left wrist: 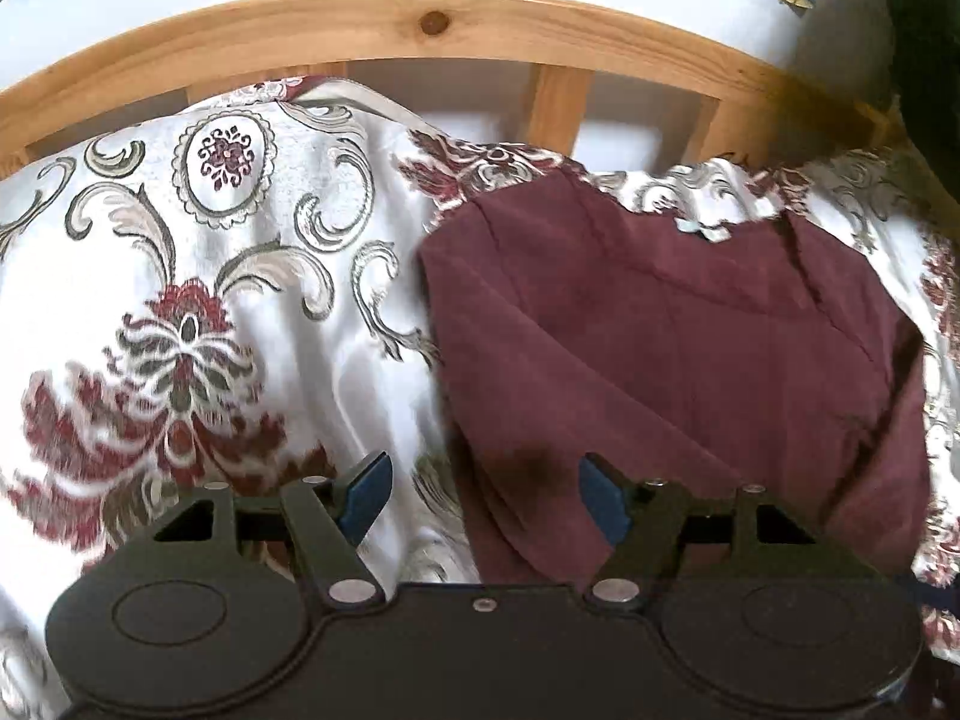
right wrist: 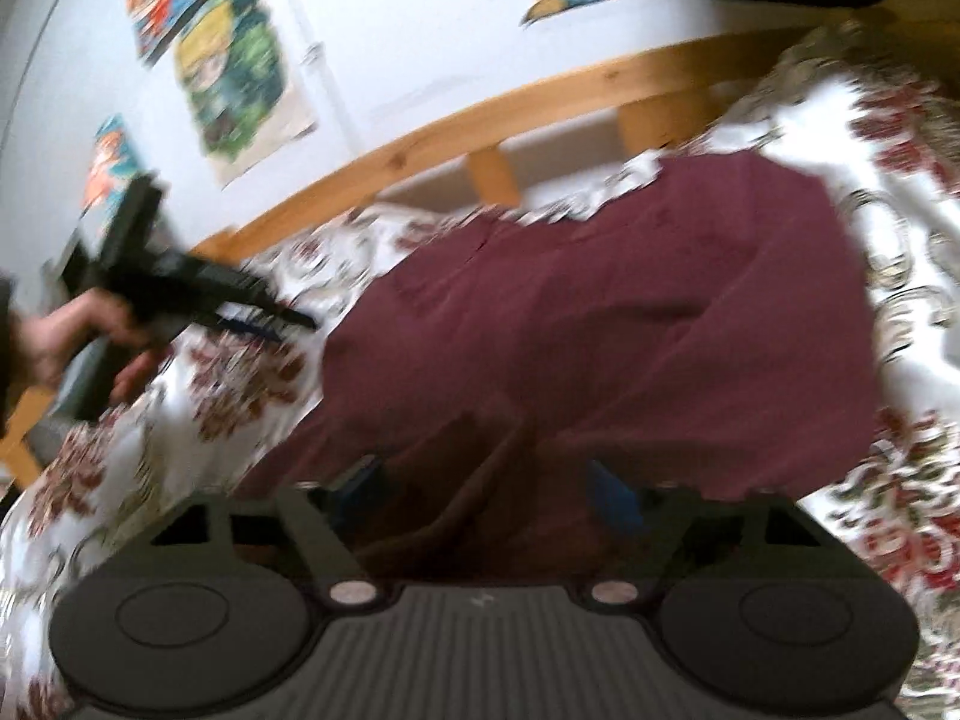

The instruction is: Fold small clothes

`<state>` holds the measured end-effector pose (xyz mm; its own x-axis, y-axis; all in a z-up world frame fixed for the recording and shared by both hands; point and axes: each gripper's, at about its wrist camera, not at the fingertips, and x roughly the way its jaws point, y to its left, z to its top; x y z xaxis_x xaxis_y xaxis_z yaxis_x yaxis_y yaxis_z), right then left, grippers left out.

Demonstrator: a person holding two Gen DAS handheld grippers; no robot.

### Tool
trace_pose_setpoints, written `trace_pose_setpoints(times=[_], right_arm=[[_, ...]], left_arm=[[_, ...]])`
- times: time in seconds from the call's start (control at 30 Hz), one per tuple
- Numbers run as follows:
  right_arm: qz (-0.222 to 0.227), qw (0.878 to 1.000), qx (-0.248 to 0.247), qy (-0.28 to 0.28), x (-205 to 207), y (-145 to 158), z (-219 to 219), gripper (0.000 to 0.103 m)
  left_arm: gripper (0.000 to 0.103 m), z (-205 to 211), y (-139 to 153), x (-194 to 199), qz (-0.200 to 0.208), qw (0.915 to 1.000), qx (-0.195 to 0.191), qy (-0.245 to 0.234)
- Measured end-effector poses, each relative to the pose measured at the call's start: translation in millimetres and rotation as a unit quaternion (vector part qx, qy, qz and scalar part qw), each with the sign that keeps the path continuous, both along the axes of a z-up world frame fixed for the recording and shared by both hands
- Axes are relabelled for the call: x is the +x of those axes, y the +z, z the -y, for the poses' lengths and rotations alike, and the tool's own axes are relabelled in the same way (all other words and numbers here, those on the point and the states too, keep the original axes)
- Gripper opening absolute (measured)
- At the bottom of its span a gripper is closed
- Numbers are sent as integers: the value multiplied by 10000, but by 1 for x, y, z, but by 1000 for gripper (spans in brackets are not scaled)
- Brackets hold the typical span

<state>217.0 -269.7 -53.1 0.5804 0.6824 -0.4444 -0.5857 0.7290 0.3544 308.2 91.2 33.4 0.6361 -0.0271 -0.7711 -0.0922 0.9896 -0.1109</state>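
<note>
Floral satin bedspread [left wrist: 228,312] covers a pine-framed bed [left wrist: 360,12]; on it lies a soft, creased maroon garment [left wrist: 660,348], long axis toward the headboard. Left claw [left wrist: 483,495] gapes empty at its edge; right claw [right wrist: 480,492] straddles a fold, grip unclear.

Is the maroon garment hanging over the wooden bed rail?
No, the maroon garment lies on the patterned bedspread, below the wooden bed rail.

Black left gripper [left wrist: 483,495], blue pads, silver pivot screws, ribbed black right gripper [right wrist: 483,489]
</note>
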Motion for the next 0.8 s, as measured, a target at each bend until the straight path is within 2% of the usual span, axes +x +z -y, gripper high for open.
trace_pose_setpoints(times=[0.07, 0.17, 0.3, 0.4, 0.47, 0.5, 0.53, 0.63, 0.73, 0.8], right_arm=[[-40, 9999, -32, 145, 0, -3, -4, 57], [-286, 9992, 95, 249, 5, -9, -5, 50], [-814, 9949, 501, 314, 16, -20, -2, 50], [-881, 9936, 587, 402, 20, -23, -6, 48], [-828, 9943, 474, 473, 20, -22, -11, 25], [-813, 9945, 439, 487, 19, -22, -13, 8], [-779, 9947, 470, 471, 19, -21, -12, 5], [-710, 9926, 910, 385, 18, -13, 2, 4], [-711, 9842, 1598, 272, 21, -5, 23, 3], [-709, 9786, 1925, 155, 23, -3, 34, 3]], left_arm=[[69, -5, -6, 10, -22, 9999, -102, 107], [67, -11, -17, 22, -109, 9986, -451, 265], [67, -17, -24, 17, -83, 9936, -1015, 494], [68, -21, -28, -2, 66, 9897, -1324, 548], [69, -20, -31, -20, 178, 9893, -1391, 412], [70, -19, -32, -27, 211, 9902, -1343, 329], [70, -17, -33, -35, 236, 9918, -1234, 222], [72, -7, -36, -55, 296, 9978, -584, -136], [73, 8, -44, -65, 288, 9982, 112, -515], [81, 18, -49, -65, 317, 9969, 402, -602]])
